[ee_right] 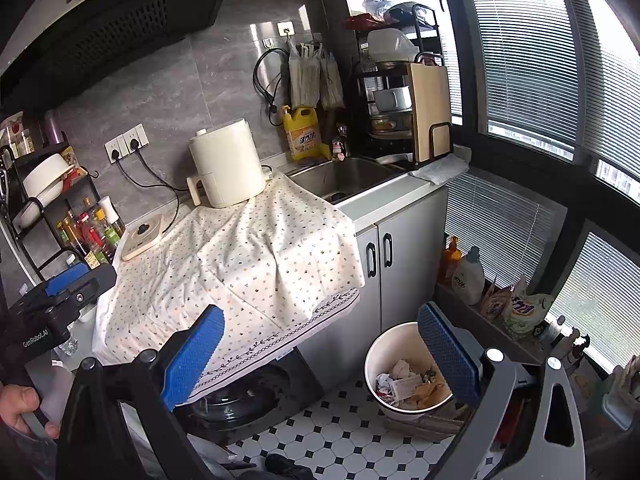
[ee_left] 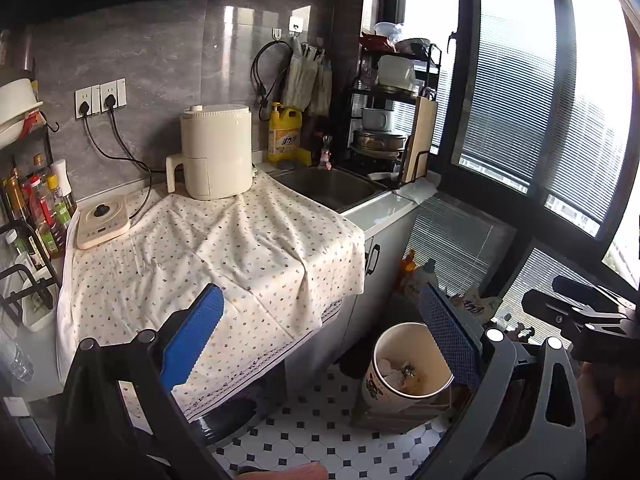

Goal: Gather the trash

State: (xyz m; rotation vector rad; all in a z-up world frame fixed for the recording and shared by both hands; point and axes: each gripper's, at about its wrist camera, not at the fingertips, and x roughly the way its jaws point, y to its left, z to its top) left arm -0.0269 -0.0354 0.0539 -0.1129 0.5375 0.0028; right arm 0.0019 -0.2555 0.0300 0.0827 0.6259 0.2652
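Note:
A white floral trash bin (ee_left: 374,388) (ee_right: 374,356) stands on the tiled floor by the cabinet, holding crumpled paper and wrappers (ee_left: 404,372) (ee_right: 408,384). My left gripper (ee_left: 320,336) is open and empty, held above the floor between the cloth-covered counter (ee_left: 220,248) and the bin. Its right blue pad (ee_left: 448,336) overlaps the bin's rim in the view. My right gripper (ee_right: 322,354) is open and empty too, in much the same spot. The cloth-covered counter (ee_right: 248,252) shows no loose trash. Each gripper appears in the other's view: left gripper (ee_right: 68,288), right gripper (ee_left: 580,312).
On the counter stand a cream air fryer (ee_left: 216,152), a small induction cooker (ee_left: 102,220) and a rack of bottles (ee_left: 36,208). A sink (ee_right: 344,178) lies beyond. Detergent bottles (ee_right: 468,276) line the window ledge. A washer door (ee_right: 240,396) sits under the cloth.

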